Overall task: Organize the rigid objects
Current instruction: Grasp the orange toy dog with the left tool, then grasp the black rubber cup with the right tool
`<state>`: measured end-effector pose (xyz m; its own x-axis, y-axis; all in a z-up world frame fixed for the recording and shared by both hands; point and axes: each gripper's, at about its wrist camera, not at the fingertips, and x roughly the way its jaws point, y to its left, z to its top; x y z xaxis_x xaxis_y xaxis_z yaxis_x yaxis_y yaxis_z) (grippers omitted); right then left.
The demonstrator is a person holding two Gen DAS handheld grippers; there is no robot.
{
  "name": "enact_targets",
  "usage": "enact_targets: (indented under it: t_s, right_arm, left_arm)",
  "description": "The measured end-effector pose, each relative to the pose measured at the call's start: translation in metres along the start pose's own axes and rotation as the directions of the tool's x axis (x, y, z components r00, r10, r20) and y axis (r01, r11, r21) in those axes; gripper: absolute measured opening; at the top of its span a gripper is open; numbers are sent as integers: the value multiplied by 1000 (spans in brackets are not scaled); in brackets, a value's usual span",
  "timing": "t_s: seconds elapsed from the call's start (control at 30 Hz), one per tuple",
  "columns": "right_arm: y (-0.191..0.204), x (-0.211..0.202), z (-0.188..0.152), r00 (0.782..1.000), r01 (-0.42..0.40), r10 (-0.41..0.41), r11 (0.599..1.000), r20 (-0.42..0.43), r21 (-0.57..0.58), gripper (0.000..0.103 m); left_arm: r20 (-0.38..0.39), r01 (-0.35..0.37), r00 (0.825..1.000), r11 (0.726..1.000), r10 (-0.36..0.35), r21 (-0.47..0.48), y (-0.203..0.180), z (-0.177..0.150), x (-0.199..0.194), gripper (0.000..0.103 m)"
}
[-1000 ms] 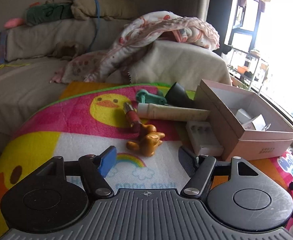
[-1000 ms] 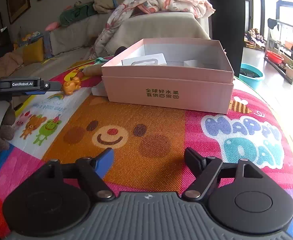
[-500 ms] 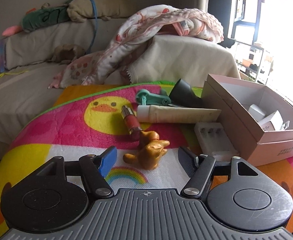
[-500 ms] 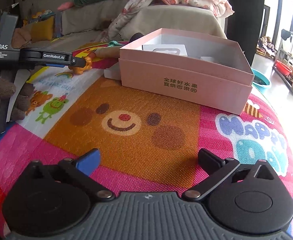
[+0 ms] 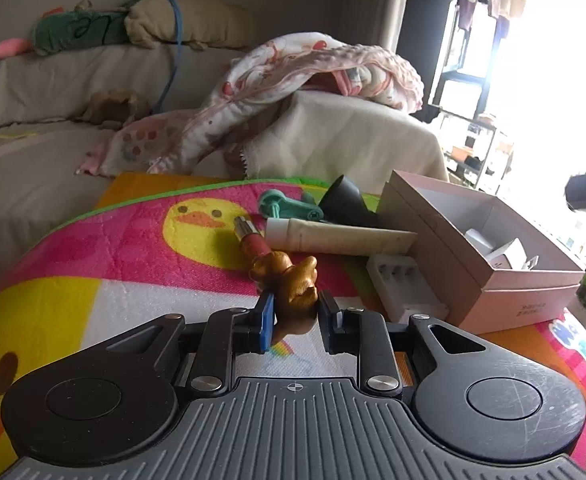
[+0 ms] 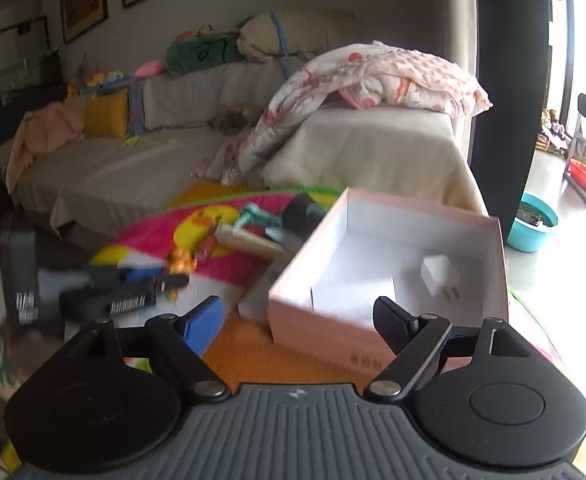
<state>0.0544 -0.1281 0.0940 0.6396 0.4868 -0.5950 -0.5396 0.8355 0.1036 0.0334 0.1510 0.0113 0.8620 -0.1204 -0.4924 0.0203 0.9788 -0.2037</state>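
Brown toy (image 5: 293, 280) pinched in my left hand-held gripper (image 5: 295, 320), low over the mat (image 5: 133, 248).
My right hand-held gripper (image 6: 299, 320) hangs released by the box (image 6: 373, 320); that lumpy toy may twist free.

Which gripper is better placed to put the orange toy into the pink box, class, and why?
Left. The left gripper is shut on the orange toy, beside the pink box. The right gripper is open and holds nothing.
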Motion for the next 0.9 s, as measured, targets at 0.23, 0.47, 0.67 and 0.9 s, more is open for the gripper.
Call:
enact_targets:
  t_s: [0.23, 0.47, 0.67, 0.9]
  right_arm:
    - [12, 131, 104, 986, 63, -70, 997, -155, -50, 80]
    - [46, 236, 110, 929, 109, -214, 937, -301, -331, 62]
    - [53, 281, 106, 903, 146, -298, 891, -310, -430, 57]
    - [61, 244, 102, 926, 130, -266, 891, -268, -434, 50]
  left_arm:
    - [-13, 113, 993, 993, -113, -30, 5, -8, -6, 26]
    - [-13, 201, 979, 973, -203, -110, 17, -12, -3, 26]
    - [-6, 214, 976, 969, -217, -121, 20, -12, -3, 26]
    - [-3, 208, 978, 972, -209, -113, 18, -12, -4, 26]
